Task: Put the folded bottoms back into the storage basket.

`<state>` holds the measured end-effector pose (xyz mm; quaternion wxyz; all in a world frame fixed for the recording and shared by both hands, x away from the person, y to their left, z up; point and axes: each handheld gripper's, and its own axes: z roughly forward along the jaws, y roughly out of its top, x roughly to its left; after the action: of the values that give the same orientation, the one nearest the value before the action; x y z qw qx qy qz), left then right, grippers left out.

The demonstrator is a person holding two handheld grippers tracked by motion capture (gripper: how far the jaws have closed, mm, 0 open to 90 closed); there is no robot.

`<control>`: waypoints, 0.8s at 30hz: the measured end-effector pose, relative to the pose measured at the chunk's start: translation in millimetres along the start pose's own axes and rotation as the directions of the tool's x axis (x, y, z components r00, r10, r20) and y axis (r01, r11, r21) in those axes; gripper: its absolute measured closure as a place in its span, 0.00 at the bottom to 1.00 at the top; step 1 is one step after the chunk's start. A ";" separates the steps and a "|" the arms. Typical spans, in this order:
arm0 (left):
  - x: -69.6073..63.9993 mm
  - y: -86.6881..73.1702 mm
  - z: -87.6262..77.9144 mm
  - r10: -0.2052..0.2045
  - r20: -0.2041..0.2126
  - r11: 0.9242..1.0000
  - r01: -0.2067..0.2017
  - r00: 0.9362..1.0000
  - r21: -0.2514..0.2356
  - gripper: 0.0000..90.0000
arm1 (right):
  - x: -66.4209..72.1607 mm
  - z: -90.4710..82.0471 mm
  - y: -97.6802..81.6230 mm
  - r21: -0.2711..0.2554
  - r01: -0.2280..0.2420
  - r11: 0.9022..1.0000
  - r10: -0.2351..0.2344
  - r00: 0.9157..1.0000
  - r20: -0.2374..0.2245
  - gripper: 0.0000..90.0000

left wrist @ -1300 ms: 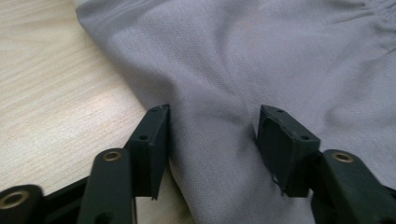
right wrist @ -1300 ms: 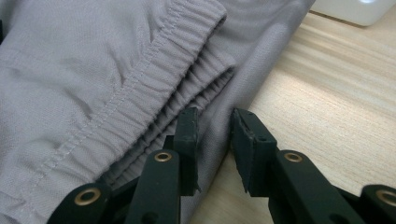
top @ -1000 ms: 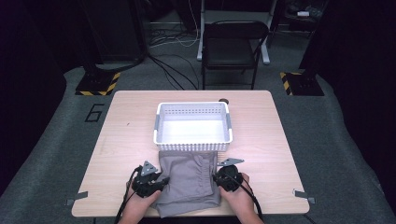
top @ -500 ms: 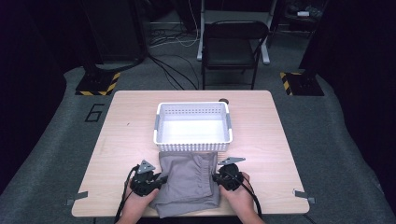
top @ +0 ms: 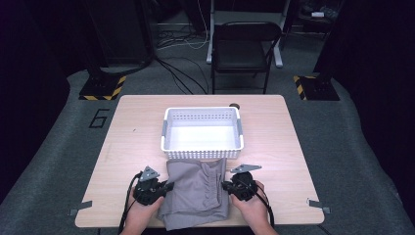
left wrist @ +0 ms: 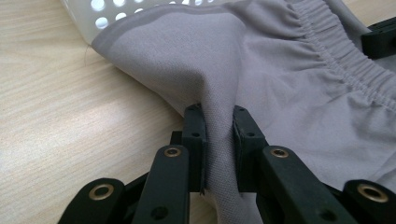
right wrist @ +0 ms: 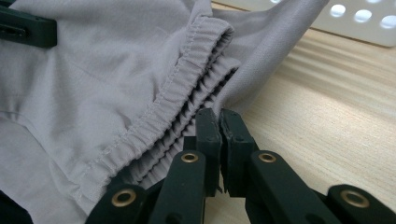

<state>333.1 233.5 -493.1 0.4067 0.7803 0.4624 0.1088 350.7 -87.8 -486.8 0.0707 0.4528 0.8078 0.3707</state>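
2 gripper views show pinched grey shorts [left wrist: 280, 93]; high view adds basket [top: 202, 133].

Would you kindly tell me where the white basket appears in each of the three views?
High view: white basket at table centre, behind the grey garment.
Left gripper view: its perforated wall at top left.
Right gripper view: wall at top right.
Shared landmark: the grey garment.

A single painted figure "6" [top: 99, 118] is being displayed on the grey floor [top: 58, 147], just left of the wooden table [top: 137, 132]; no other writing is being shown.
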 end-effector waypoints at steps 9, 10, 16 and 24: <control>-5.5 6.4 -12.4 -0.007 0.027 1.000 0.008 1.000 -0.020 0.88 | 3.1 -12.0 2.7 -0.007 -0.002 1.000 0.001 1.000 -0.023 0.97; -5.6 7.3 -14.0 -0.003 0.027 1.000 0.004 1.000 -0.020 0.88 | 4.0 -13.5 3.3 -0.009 -0.004 1.000 0.004 1.000 -0.027 0.97; -6.0 10.8 -21.2 -0.025 0.028 0.999 0.026 0.999 -0.031 0.88 | 7.6 -26.1 9.5 -0.024 -0.030 0.999 0.028 0.998 -0.055 0.97; -12.0 18.2 -31.2 -0.018 0.034 0.999 0.019 0.999 -0.029 0.88 | 12.0 -35.2 17.0 -0.035 -0.009 0.999 0.007 0.997 -0.071 0.97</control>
<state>321.0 236.1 -457.1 0.4268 0.7717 0.4610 0.0989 339.4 -91.9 -447.8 0.0486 0.4413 0.8013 0.4009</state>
